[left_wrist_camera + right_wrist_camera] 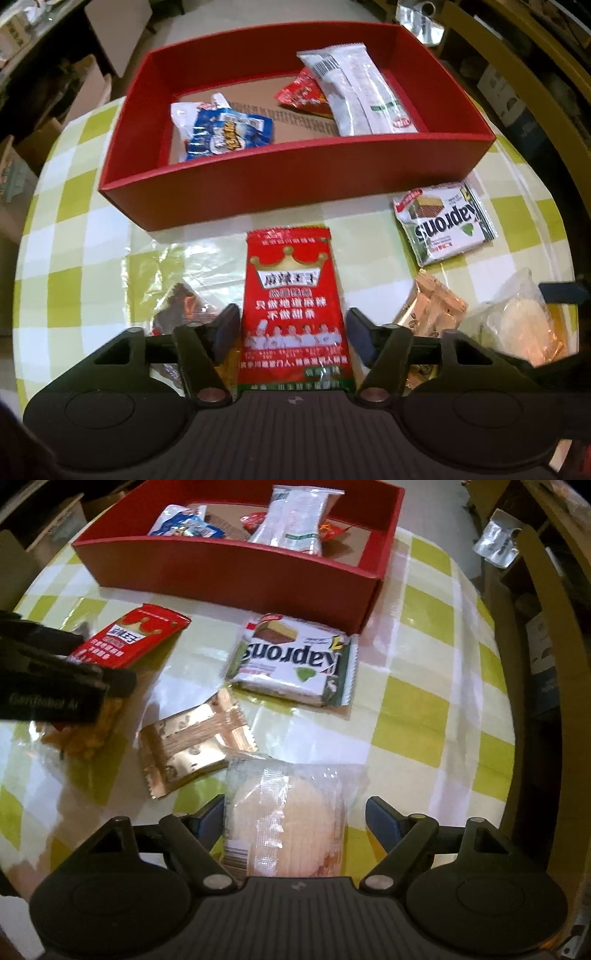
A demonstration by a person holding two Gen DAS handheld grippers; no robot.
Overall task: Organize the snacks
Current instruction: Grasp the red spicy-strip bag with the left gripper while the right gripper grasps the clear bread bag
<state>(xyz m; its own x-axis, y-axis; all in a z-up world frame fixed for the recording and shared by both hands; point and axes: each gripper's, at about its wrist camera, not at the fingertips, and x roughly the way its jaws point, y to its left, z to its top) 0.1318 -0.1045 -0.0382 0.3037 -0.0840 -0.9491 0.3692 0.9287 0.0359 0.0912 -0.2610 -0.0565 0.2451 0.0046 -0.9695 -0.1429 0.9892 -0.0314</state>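
Left wrist view: left tool (293,332) has its jaws apart, straddling the red spicy-snack packet (293,306), which lies flat on the tabletop (74,236) with its long axis along the fingers. Likely lined up that way so the narrow width fits the gap; contact not clear, no squeeze visible. Red box (291,192) at 12 o'clock already holds a blue packet (229,134), a white packet (356,94) and a small red packet (301,92). Wafer pack (445,221) at 2 o'clock, outside the box.

Right wrist view: right tool (295,823) also spread wide, jaws either side of the clear-wrapped round cracker (288,819), not closed on it. Looks like a pre-grasp. Gold foil packet (192,742) at 10 o'clock, wafer pack at 12, red box beyond it, well apart. Left tool visible at 9 o'clock over the red packet. Several snacks are not boxed yet, so I'd judge the task under half done.
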